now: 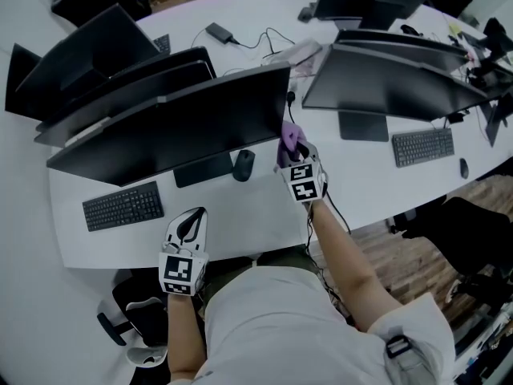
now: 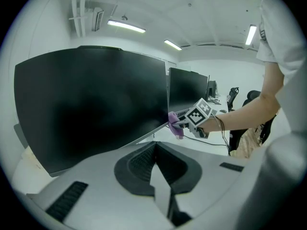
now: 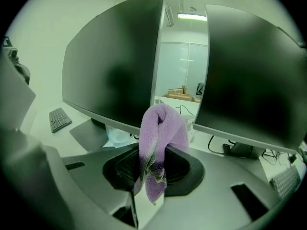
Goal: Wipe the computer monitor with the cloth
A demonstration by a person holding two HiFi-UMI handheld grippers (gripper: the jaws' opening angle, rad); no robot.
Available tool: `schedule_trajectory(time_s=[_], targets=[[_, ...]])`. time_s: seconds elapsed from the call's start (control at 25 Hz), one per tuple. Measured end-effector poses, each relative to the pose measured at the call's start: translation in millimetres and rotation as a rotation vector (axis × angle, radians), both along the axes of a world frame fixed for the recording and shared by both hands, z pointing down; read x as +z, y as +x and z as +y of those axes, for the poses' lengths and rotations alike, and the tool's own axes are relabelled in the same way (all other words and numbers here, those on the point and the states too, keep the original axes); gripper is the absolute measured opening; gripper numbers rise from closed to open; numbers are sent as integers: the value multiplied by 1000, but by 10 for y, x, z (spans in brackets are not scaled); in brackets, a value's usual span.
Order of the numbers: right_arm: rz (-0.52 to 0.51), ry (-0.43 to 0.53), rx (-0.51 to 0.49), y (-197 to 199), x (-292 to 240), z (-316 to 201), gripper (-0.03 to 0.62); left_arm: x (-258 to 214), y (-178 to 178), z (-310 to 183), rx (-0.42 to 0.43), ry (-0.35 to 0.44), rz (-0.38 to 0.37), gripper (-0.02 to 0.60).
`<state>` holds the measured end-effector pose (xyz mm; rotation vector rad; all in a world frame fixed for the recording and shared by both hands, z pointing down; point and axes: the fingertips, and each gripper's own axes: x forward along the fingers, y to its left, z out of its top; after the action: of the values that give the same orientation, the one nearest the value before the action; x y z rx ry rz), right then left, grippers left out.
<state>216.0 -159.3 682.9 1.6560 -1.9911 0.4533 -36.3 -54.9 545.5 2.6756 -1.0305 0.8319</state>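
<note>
Purple cloth (image 3: 160, 128) is pinched tight in the right gripper (image 1: 294, 152). It's draped over the jaws and held up at the lower right corner of the monitor (image 1: 172, 127), right at the screen's edge. The left gripper (image 1: 194, 219), jaws pressed together on nothing, is down at the near edge of the white bench (image 1: 248, 215), just right of the keyboard (image 1: 123, 205). A mouse (image 1: 244, 164) sits beside the monitor's stand.

Office: monitors (image 1: 176, 127), keyboards (image 1: 123, 205), desk (image 1: 248, 215)
</note>
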Motion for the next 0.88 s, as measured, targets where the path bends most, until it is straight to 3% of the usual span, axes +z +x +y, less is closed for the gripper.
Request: schedule_trajectory(time_s=[0.24,0.88], targets=[[-107,-62,59,-100,168,60,106,25,-102,-9,9,-10,0,2],[-413,-84,263,-455,266,107,104,76,-504,-128,89,-30,26,2]])
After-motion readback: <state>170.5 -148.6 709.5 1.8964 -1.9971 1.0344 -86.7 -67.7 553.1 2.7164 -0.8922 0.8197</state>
